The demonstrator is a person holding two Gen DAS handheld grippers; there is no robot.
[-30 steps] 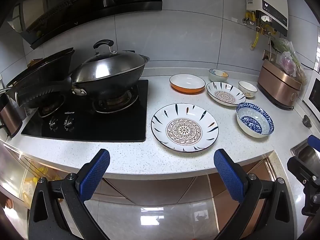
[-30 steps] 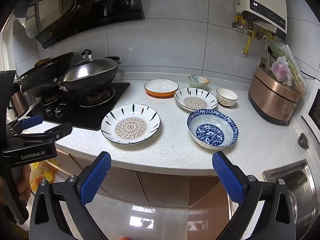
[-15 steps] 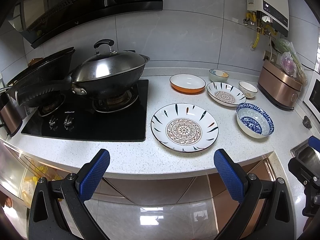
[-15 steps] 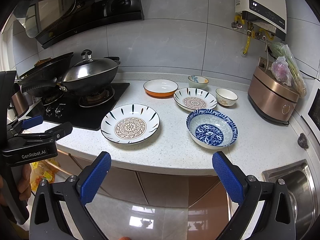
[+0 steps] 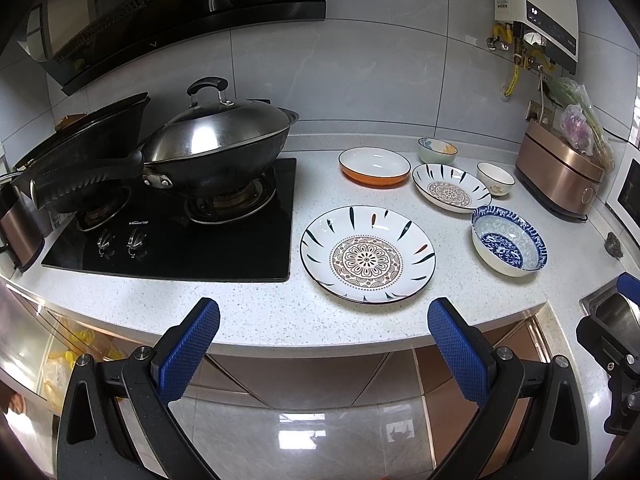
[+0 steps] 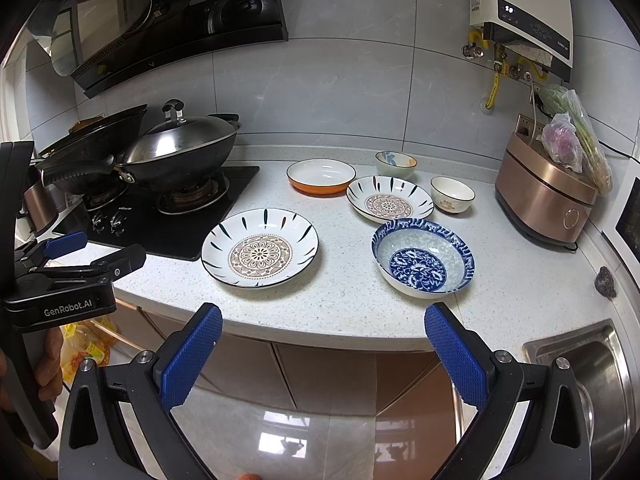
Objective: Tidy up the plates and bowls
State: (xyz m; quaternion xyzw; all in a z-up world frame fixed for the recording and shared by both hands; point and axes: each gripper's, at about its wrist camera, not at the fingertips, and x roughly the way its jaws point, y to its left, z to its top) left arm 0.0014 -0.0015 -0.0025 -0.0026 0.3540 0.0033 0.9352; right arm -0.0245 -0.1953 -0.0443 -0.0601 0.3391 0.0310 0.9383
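Six dishes lie on the speckled white counter (image 6: 348,312), none stacked and none held. At far left, a black gas hob (image 5: 172,236) carries a dark pan (image 5: 80,152) and a lidded wok (image 5: 224,140), the wok on the right-hand burner. Just right of the hob sits the large patterned plate (image 6: 260,254), near the counter's front edge. Behind it, toward the tiled wall, is the orange dish (image 6: 321,176), white inside. Right of that dish is the small patterned plate (image 6: 389,205), with a pale bowl (image 6: 395,162) behind it near the wall and a small white bowl (image 6: 452,194) just beside its right rim. In front of the small patterned plate stands the blue bowl (image 6: 423,257), close to it; contact cannot be confirmed. Further right, a copper-coloured cooker (image 6: 548,200) stands against the wall with bagged greens (image 6: 572,140) on top. A steel sink (image 6: 600,364) occupies the near right corner.

The left gripper (image 5: 323,332) is held off the counter's front edge, in line with the large patterned plate, jaws spread wide and empty. The right gripper (image 6: 323,338) is likewise off the front edge, between the large patterned plate and the blue bowl, jaws wide apart, holding nothing. A hand (image 6: 48,364) grips the left tool's handle.
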